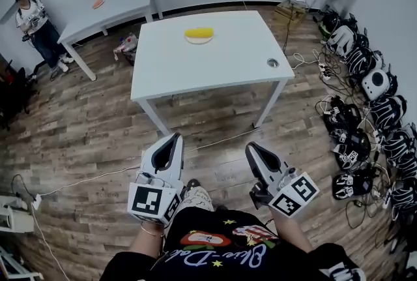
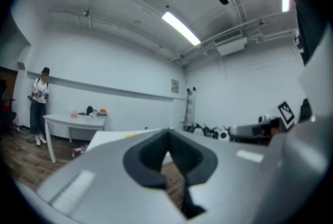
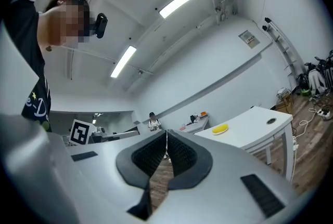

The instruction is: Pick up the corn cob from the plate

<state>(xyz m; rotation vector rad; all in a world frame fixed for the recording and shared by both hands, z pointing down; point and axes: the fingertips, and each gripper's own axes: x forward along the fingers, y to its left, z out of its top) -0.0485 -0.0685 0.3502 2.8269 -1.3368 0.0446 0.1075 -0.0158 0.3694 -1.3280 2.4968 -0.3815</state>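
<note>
A yellow corn cob [image 1: 199,32] lies on a small white plate [image 1: 199,40] near the far side of the white table [image 1: 215,68]. In the right gripper view the corn cob [image 3: 220,128] shows far off, right of the jaws. My left gripper [image 1: 176,137] and right gripper [image 1: 250,147] are held close to my body over the wooden floor, well short of the table's front edge. Both point toward the table. The left gripper [image 2: 167,132] has its jaws together with nothing in them. The right gripper [image 3: 166,133] is shut and empty too.
A second white table [image 1: 114,9] with small items stands at the back left, and a person [image 1: 32,19] stands beside it. Black and white devices [image 1: 365,110] and cables line the floor on the right. The main table has a cable hole [image 1: 272,62].
</note>
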